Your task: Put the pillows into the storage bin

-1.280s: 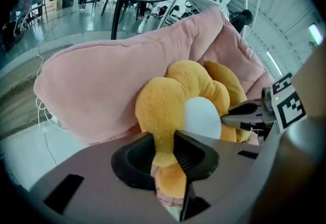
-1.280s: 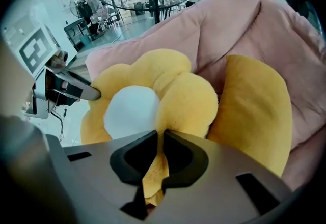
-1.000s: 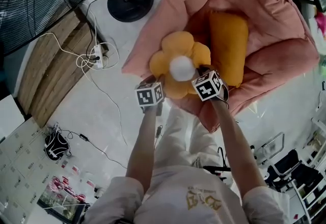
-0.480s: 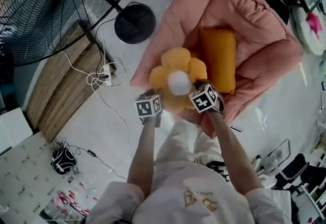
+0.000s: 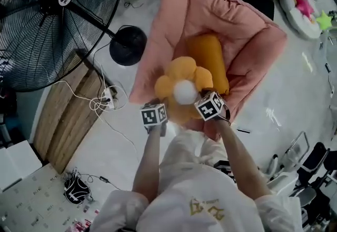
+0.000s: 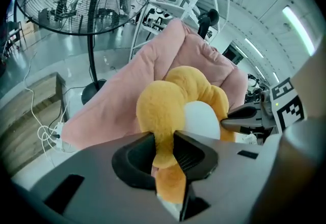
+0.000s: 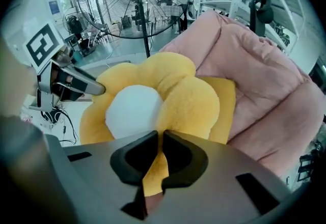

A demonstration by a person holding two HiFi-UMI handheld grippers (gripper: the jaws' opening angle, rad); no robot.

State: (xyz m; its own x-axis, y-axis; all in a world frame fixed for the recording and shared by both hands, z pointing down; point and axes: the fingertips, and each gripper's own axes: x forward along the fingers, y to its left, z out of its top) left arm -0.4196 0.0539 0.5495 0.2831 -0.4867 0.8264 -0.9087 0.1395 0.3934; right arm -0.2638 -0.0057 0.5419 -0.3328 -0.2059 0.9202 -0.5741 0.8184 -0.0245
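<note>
Two pillows, none stowed. Left gripper (image 6: 164,141) and right gripper (image 7: 160,149) each clamp a near petal of the flower pillow (image 5: 184,91) above the pink seat (image 5: 210,9); orange bolster (image 5: 208,57) lies on it just beyond. Bin unseen.

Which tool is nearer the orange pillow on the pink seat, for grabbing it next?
Right, probably. The right tool grips the flower pillow right beside the orange pillow; the left tool sits farther off. Both are occupied.

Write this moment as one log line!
left gripper: shut on yellow flower-shaped plush pillow | right gripper: shut on it | orange bolster pillow: in pink padded bin
</note>
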